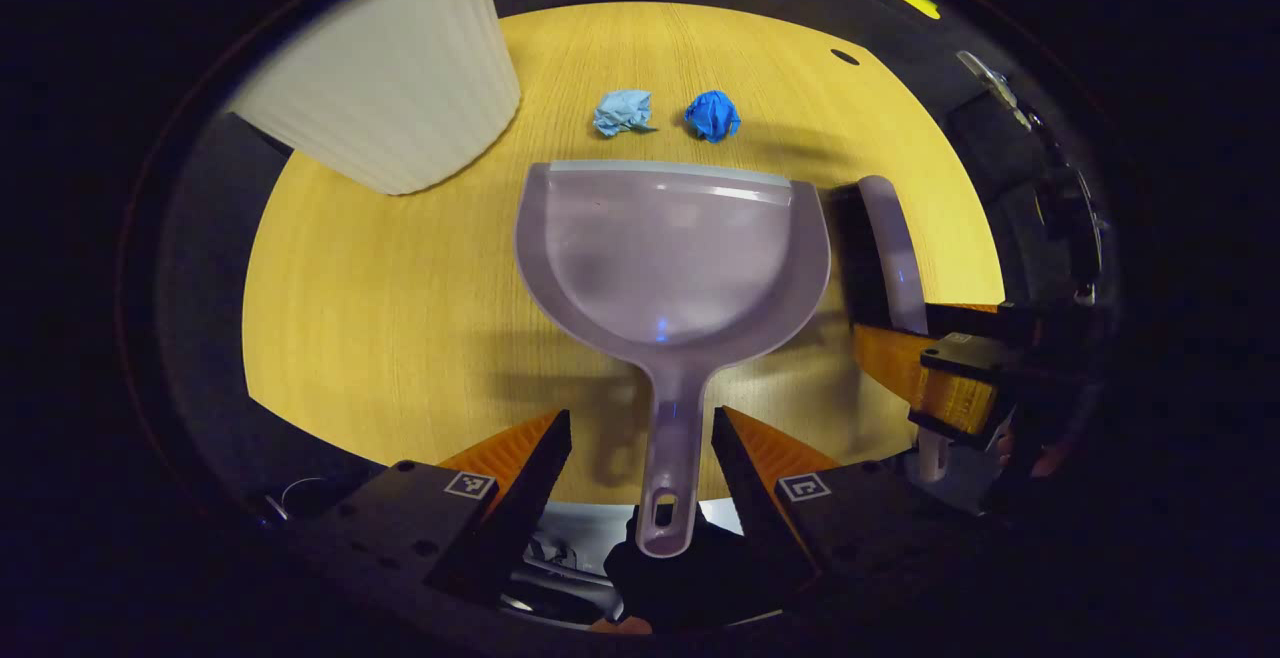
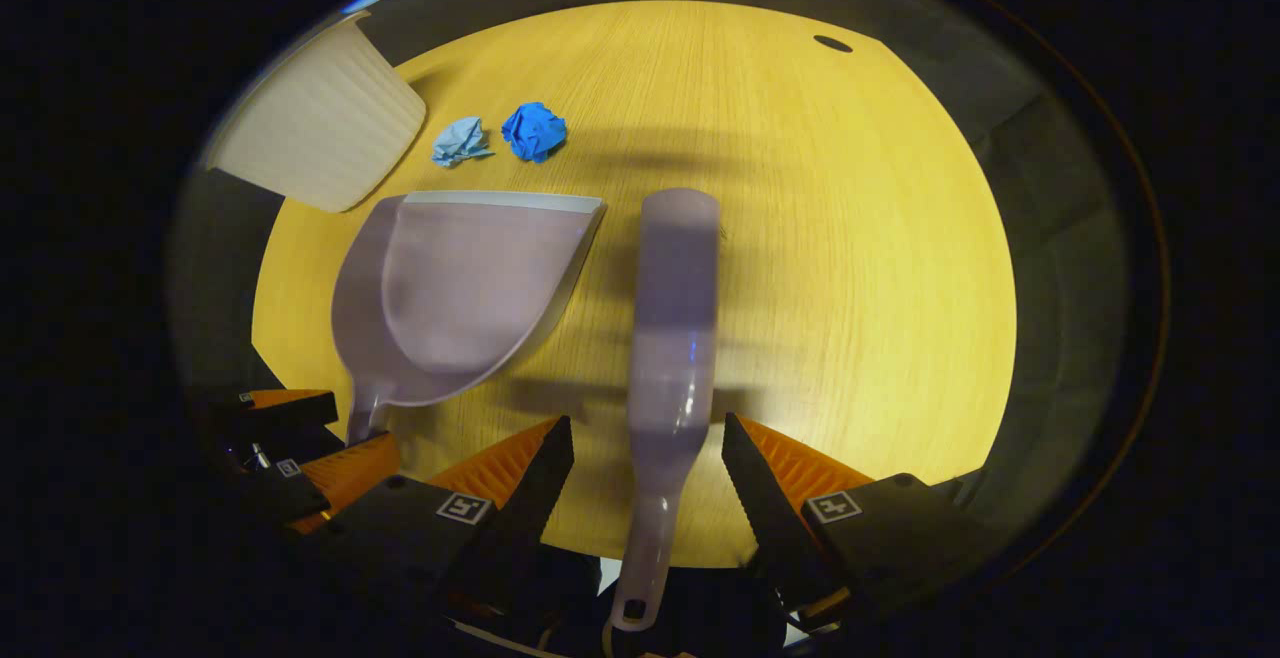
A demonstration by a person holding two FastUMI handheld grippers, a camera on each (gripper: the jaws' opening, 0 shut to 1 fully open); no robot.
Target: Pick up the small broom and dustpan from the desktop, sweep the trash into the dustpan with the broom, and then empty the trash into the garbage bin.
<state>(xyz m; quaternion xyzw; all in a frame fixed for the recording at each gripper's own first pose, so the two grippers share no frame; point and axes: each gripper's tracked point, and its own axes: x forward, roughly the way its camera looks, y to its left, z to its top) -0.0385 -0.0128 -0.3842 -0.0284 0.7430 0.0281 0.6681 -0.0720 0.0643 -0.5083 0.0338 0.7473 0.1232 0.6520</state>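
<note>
In the left gripper view, the dustpan lies flat on the yellow wood-grain desk, its straight front lip facing away from the camera and its handle running back toward it. The left gripper stands spread wide, one finger on each side of the handle, with a clear gap between each finger and the handle — nothing is grasped. Beyond the lip lie two crumpled wads, a pale blue wad and a deep blue wad, close beside each other and apart from the dustpan. At the far left stands the ribbed white bin, well clear of the wads. To the right of the dustpan the broom lies on the desk, with the right gripper by its near end.

In the right gripper view, the broom lies lengthwise on the desk, its handle pointing back at the camera. The right gripper is likewise released — its fingers straddle the handle without touching it. The dustpan sits just left of the broom, not touching it. The pale blue wad and deep blue wad rest past the dustpan's lip, and the bin stands at the far left. The left gripper shows low on the left, by the dustpan's handle.
</note>
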